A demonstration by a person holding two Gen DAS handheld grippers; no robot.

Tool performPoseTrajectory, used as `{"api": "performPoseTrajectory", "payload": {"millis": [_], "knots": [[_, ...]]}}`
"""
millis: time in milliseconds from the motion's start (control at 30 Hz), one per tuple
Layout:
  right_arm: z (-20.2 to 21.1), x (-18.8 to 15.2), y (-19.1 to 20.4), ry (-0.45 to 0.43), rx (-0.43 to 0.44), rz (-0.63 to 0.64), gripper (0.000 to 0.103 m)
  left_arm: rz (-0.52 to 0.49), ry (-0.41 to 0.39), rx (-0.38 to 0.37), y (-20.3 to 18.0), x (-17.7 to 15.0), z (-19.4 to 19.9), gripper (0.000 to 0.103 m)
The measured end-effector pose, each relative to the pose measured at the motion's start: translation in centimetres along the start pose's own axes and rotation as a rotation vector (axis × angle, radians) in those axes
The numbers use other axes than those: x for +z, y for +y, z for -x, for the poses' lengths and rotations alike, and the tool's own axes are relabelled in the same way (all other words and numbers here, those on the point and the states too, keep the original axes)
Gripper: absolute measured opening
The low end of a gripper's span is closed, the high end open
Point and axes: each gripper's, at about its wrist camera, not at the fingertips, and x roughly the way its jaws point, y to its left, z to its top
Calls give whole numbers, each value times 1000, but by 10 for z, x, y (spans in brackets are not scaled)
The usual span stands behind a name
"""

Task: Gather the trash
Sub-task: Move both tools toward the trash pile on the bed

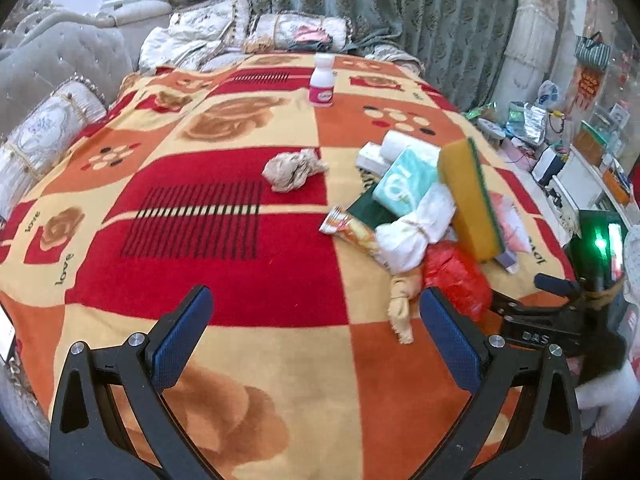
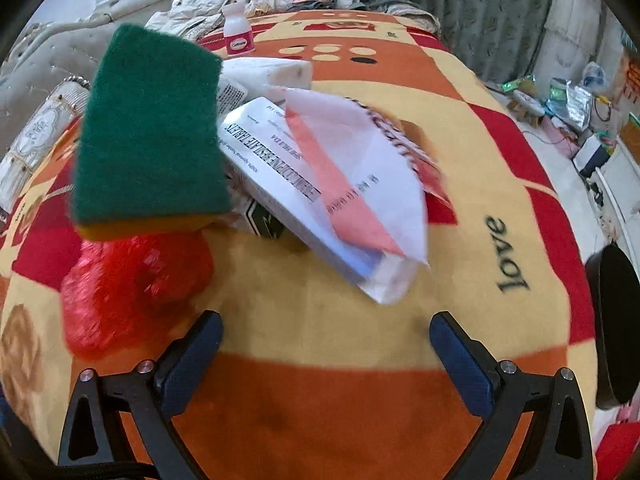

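Observation:
A heap of trash lies on the patterned blanket (image 1: 248, 272): a yellow-and-green sponge (image 1: 470, 200), a teal tissue pack (image 1: 404, 182), a knotted white rag (image 1: 412, 236), a snack wrapper (image 1: 352, 230) and a red plastic bag (image 1: 456, 276). A crumpled paper ball (image 1: 292, 170) sits apart to the left. My left gripper (image 1: 314, 340) is open, short of the heap. In the right wrist view the sponge (image 2: 152, 132) leans over the red bag (image 2: 132, 284), beside a tablet box (image 2: 288, 184) and a white-pink paper (image 2: 360, 184). My right gripper (image 2: 326, 356) is open and holds nothing.
A white bottle with a pink label (image 1: 322, 80) stands far back on the blanket. Cushions (image 1: 44, 136) and a padded headboard line the left and back. A cluttered floor and shelf (image 1: 560, 148) lie to the right. A black round object (image 2: 612, 328) sits at the right edge.

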Motion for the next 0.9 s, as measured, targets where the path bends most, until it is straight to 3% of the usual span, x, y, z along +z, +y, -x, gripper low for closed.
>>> {"api": "performPoseTrajectory", "payload": {"millis": [200, 433, 633, 900], "knots": [[61, -9, -9, -170, -46, -15, 103, 14, -48, -41, -12, 11, 14, 102], [114, 7, 6, -349, -72, 9, 103, -2, -133, -32, -25, 26, 34, 102], [136, 22, 12, -436, -70, 27, 103, 13, -154, -33, -26, 34, 37, 102], [140, 28, 13, -464, -51, 24, 103, 14, -161, -34, -25, 39, 36, 102]]}}
